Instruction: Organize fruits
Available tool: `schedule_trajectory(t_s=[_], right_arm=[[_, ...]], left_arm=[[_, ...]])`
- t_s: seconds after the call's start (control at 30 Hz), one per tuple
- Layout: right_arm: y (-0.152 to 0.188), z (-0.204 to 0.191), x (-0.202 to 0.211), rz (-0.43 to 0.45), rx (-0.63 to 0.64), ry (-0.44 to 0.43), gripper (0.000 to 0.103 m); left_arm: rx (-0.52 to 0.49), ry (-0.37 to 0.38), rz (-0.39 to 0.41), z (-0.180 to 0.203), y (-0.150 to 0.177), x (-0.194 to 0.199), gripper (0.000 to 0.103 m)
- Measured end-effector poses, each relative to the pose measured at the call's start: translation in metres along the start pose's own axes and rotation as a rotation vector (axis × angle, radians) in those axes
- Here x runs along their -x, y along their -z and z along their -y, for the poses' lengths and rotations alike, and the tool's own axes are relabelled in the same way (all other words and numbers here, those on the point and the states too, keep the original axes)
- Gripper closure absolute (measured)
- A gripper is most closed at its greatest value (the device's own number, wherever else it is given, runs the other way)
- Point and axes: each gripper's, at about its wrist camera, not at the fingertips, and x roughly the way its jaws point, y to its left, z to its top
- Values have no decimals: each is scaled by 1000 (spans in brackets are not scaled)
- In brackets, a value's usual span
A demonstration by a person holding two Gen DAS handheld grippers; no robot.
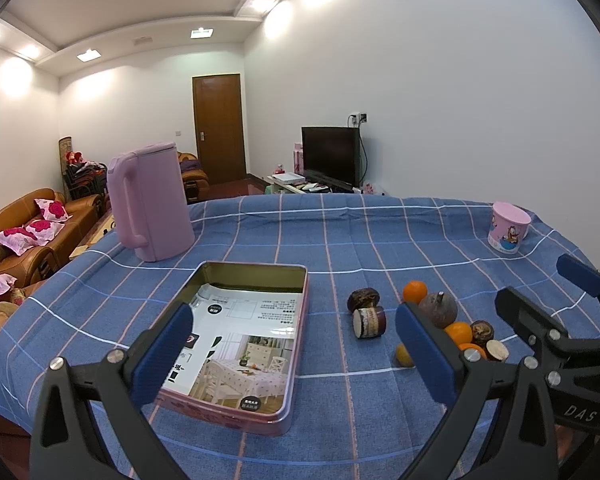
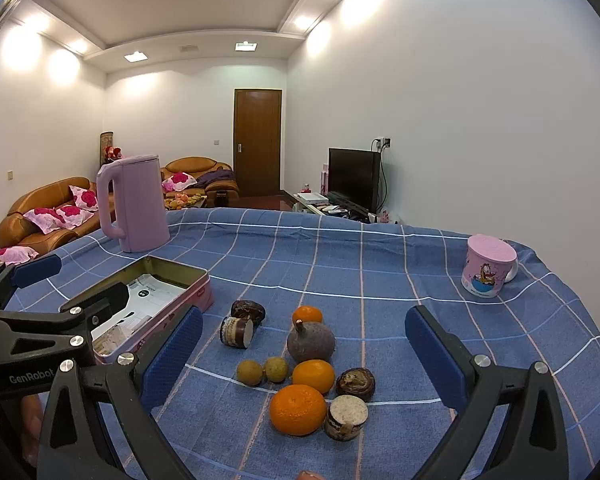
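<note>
Fruit lying loose on the checked tablecloth [image 2: 340,264], waiting beside an open pink tin [image 2: 198,280].

Oranges [image 2: 298,409], a dark round fruit [image 2: 311,341], two small yellowish fruits [image 2: 262,370] and cut brown pieces are sitting clustered right of the tin, apparently the destination. The right gripper [image 2: 304,360] is hovering above the cluster, jaws wide and empty; the left gripper [image 1: 294,344] is hanging spread over the tin, holding nothing. The pink kettle [image 2: 134,204] and cartoon cup [image 2: 488,268] are standing well apart, blocking nothing.

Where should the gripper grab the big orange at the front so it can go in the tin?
Probably around its round middle, coming down from above with the right gripper, whose jaws are open wide. The big orange touches a short cut piece on its right, so one finger should go in front and one behind.
</note>
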Motion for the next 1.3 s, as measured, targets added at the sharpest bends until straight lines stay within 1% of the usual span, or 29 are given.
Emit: schedule_trajectory(t_s=[0.97,1.1,1.17,1.3], right_arm=[[5,2,-1,-8,-3,2,1],[11,7,-4,-25,-2,14,1],[17,13,-4,-35,4,40,1],[31,32,-7,-73,-34,64,1]], left_arm=[[1,0,-6,-1,4,-2,0],[-7,3,-20,5,8,-6,0],[-15,1,-25,10,11,-9,0],[-30,22,-49,22,18,-16,0]])
